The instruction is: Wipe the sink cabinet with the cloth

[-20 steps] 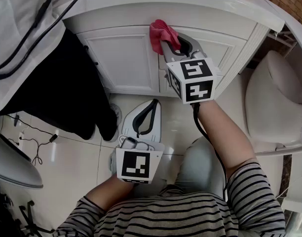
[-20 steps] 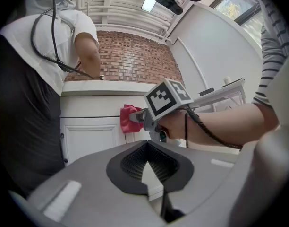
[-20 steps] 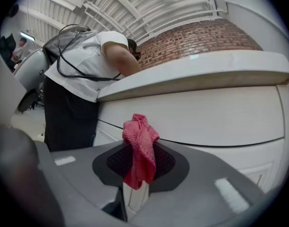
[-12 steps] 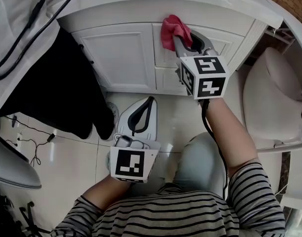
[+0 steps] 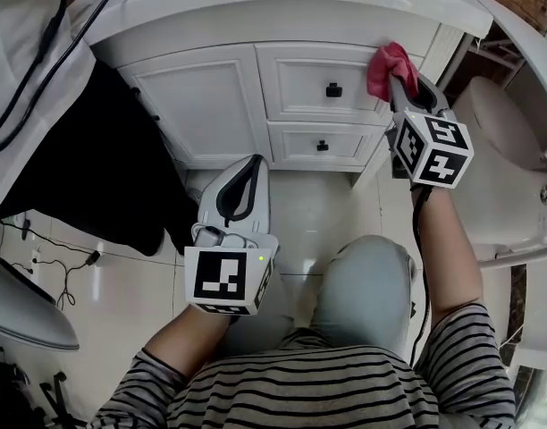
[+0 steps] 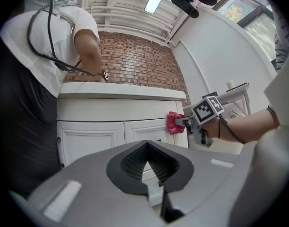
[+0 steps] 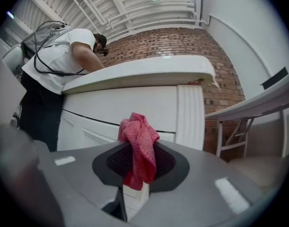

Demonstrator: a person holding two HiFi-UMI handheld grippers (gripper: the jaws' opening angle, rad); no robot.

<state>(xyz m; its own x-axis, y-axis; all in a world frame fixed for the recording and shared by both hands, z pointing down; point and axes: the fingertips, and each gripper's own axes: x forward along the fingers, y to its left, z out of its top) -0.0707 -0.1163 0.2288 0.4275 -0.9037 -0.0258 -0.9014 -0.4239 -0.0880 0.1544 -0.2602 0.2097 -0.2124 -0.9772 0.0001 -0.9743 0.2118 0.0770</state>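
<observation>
The white sink cabinet [image 5: 211,105] fills the top of the head view, with two drawers on its right half. A red cloth [image 5: 390,68] rests against the upper right corner of the cabinet front, beside the fluted corner post. My right gripper [image 5: 395,84] is shut on the cloth. In the right gripper view the cloth [image 7: 140,145] hangs bunched between the jaws, with the cabinet [image 7: 135,103] just ahead. My left gripper [image 5: 242,166] hovers low over the floor tiles, shut and holding nothing. From the left gripper view the cloth [image 6: 174,123] shows pressed to the cabinet [image 6: 92,141].
A person in a white shirt and dark trousers [image 5: 95,150] stands at the cabinet's left side. A toilet [image 5: 497,168] sits close on the right. Black drawer knobs [image 5: 333,89] stick out of the drawer fronts. Cables [image 5: 59,248] lie on the floor at left.
My right gripper has carried the cloth rightward along the top of the cabinet front, from the middle to the right corner. The left gripper has drifted slightly up and left.
</observation>
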